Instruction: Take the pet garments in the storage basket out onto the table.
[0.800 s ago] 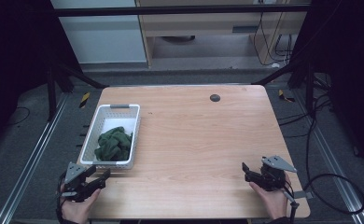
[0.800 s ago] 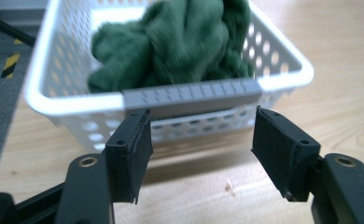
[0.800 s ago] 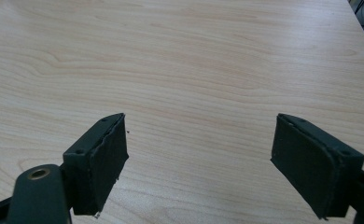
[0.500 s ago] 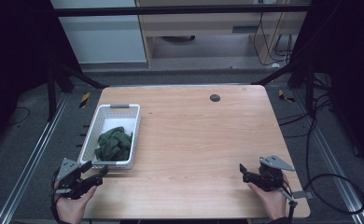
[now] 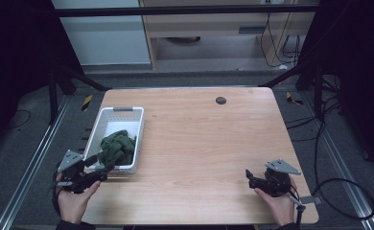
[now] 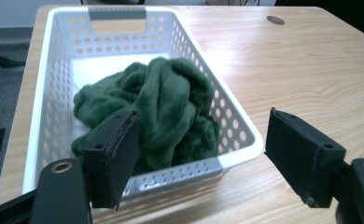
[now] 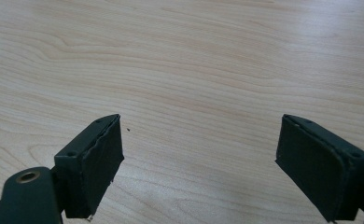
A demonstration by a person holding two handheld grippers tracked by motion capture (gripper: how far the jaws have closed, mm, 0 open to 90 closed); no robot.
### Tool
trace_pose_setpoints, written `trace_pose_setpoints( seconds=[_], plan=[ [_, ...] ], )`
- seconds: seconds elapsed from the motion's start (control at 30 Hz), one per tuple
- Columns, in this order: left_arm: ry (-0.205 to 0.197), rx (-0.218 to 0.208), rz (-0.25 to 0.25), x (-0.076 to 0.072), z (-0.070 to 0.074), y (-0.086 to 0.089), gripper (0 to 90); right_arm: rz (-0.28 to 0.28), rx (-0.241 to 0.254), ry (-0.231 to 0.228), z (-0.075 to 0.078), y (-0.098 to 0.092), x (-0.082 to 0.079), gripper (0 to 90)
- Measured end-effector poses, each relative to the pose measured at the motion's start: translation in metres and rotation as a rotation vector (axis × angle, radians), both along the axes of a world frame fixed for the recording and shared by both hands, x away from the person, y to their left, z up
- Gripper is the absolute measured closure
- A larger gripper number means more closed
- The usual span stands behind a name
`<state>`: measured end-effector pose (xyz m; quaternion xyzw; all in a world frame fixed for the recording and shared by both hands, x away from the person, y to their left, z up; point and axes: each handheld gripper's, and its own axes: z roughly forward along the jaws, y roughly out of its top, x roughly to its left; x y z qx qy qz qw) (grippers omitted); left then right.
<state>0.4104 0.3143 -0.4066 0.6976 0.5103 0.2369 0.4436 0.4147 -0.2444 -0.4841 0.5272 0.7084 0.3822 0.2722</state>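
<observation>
Green fleecy cloth (image 6: 157,112) lies bunched in the near end of the white basket (image 5: 109,125) on the worktop (image 5: 214,143). Left tool (image 5: 103,168) sits just before the basket's near rim, jaws spread, holding nothing. Right tool (image 5: 249,176), well apart from the basket, also gapes empty.

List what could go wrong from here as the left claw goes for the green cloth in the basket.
1. The left claw stands open with the white basket's near wall between its jaws; closing now would likely catch that wall, not the green cloth.
2. The cloth is bunched and plush; a pinch may lift only a fold.
3. The basket sits near the table's left edge, so dragging the cloth could pull it off.
</observation>
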Motion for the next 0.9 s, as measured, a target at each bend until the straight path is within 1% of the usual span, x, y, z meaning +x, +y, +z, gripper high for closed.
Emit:
trace_pose_setpoints(
  seconds=[0.03,0.07,0.1,0.13,0.17,0.23,0.27,0.3,0.37,0.43,0.5,0.73,0.83,0.9],
  plan=[
    [0.0,0.0,0.0,0.0,0.0,0.0,25.2,0.0,0.0,0.0,0.0,0.0,0.0,14.5],
    [-0.003,0.008,0.002,0.002,0.005,-0.001,25.1,-0.002,0.004,0.001,0.001,0.0,0.0,14.3],
    [-0.005,0.01,0.003,0.004,0.007,-0.001,25.0,-0.004,0.015,0.004,0.001,0.0,-0.001,14.2],
    [-0.007,0.014,0.002,0.004,0.009,-0.001,24.8,-0.002,0.016,0.004,0.002,0.0,-0.002,14.0],
    [-0.008,0.017,0.005,0.005,0.01,-0.001,24.6,-0.001,0.008,-0.003,0.002,0.0,-0.001,13.9],
    [-0.006,0.027,0.002,0.007,0.013,0.0,24.4,-0.002,0.004,-0.001,0.002,0.001,-0.001,13.6],
    [-0.004,0.032,0.004,0.008,0.014,0.0,24.1,-0.001,0.008,0.006,0.002,0.001,-0.001,13.5],
    [-0.001,0.036,0.003,0.01,0.015,0.001,24.0,0.001,0.0,0.007,0.001,0.002,-0.001,13.2],
    [0.008,0.048,0.006,0.013,0.017,0.001,23.7,0.005,0.001,0.016,0.001,0.003,-0.001,12.9],
    [0.015,0.058,-0.001,0.017,0.019,0.002,23.7,0.013,-0.009,0.016,0.0,0.004,0.0,12.4],
    [0.016,0.066,-0.004,0.02,0.021,0.002,23.9,0.015,-0.006,0.02,0.0,0.005,0.0,12.3],
    [0.021,0.073,-0.003,0.032,0.026,0.002,23.7,0.016,-0.014,0.011,0.001,0.005,0.0,12.2],
    [0.021,0.073,0.0,0.036,0.027,0.001,23.7,0.016,-0.014,0.014,0.0,0.005,0.0,12.0],
    [0.024,0.077,-0.004,0.042,0.029,0.0,23.6,0.015,-0.012,0.022,0.0,0.005,0.001,11.8]
  ],
)
